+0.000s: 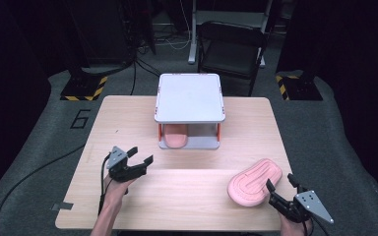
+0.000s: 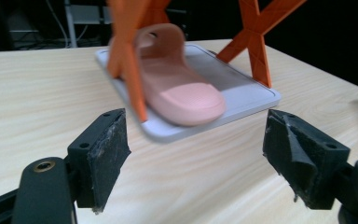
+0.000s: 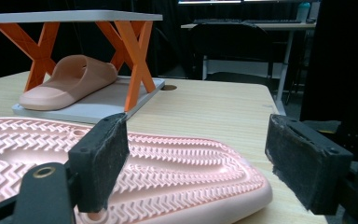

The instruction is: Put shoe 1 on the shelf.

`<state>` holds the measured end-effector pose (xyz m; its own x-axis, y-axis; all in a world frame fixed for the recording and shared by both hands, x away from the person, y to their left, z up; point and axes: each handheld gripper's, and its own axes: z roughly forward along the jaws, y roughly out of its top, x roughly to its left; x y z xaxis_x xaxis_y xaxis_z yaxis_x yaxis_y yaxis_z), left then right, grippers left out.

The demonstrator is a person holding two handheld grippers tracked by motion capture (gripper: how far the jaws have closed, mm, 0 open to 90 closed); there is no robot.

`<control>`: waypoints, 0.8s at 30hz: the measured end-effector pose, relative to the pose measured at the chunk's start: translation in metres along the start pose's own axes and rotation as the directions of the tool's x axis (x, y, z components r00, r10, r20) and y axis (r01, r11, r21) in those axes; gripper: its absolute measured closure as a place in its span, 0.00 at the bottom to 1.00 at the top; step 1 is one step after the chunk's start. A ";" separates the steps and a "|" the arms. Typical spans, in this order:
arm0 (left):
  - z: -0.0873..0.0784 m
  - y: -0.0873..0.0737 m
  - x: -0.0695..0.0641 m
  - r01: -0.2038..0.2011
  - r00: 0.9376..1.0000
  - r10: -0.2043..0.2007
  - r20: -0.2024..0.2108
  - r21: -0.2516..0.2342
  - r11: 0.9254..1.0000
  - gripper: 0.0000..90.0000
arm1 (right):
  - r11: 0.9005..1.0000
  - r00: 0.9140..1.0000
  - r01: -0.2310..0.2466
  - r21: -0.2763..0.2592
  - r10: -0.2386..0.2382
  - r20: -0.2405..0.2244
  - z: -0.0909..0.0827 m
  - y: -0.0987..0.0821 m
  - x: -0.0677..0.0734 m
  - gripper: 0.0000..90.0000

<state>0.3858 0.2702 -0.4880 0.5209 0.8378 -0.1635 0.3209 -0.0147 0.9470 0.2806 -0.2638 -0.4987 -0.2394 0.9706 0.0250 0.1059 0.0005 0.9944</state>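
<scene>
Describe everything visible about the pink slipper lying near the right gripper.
The pink slipper is a soft-looking foam or rubber slide lying upside down on the wooden table, its zigzag-ribbed sole facing up. It lies aslant at the table's near right. The right gripper, jaws open, sits at its near end; whether they touch is unclear.

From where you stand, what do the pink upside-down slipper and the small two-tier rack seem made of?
The pink upside-down slipper looks like soft matte foam or rubber, its sole moulded in zigzag ridges. The small two-tier rack seems plastic: smooth grey shelves, bright orange crossed legs.
</scene>
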 end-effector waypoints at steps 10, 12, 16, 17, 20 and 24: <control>-0.058 -0.019 0.033 0.055 0.997 -0.053 -0.061 0.026 0.998 0.25 | 0.999 0.999 -0.041 0.000 0.041 -0.001 0.002 -0.001 -0.001 0.23; -0.065 -0.022 0.035 0.066 0.995 -0.064 -0.074 0.014 0.998 0.25 | 0.999 0.999 -0.043 -0.001 0.043 -0.002 0.001 -0.001 -0.001 0.23; -0.073 -0.025 0.038 0.076 0.992 -0.075 -0.097 0.007 0.997 0.25 | 0.999 0.999 -0.040 -0.003 0.040 0.004 0.000 -0.001 -0.002 0.23; -0.073 -0.026 0.038 0.078 0.992 -0.077 -0.105 0.007 0.997 0.25 | 0.999 0.999 -0.045 -0.006 0.045 0.002 0.000 -0.001 -0.002 0.23; -0.072 -0.027 0.038 0.072 0.989 -0.068 -0.132 0.030 0.997 0.25 | 0.998 0.998 -0.055 -0.012 0.055 0.005 -0.001 0.000 -0.004 0.23; -0.072 -0.026 0.035 0.080 0.988 -0.077 -0.132 0.019 0.997 0.25 | 0.998 0.998 -0.058 -0.015 0.058 0.012 -0.003 0.000 -0.007 0.23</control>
<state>0.3390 0.3395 -0.4983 0.3854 0.9013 -0.1979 0.3762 0.0423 0.9256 0.2791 -0.2709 -0.4986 -0.2212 0.9718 0.0814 0.1053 -0.0592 0.9927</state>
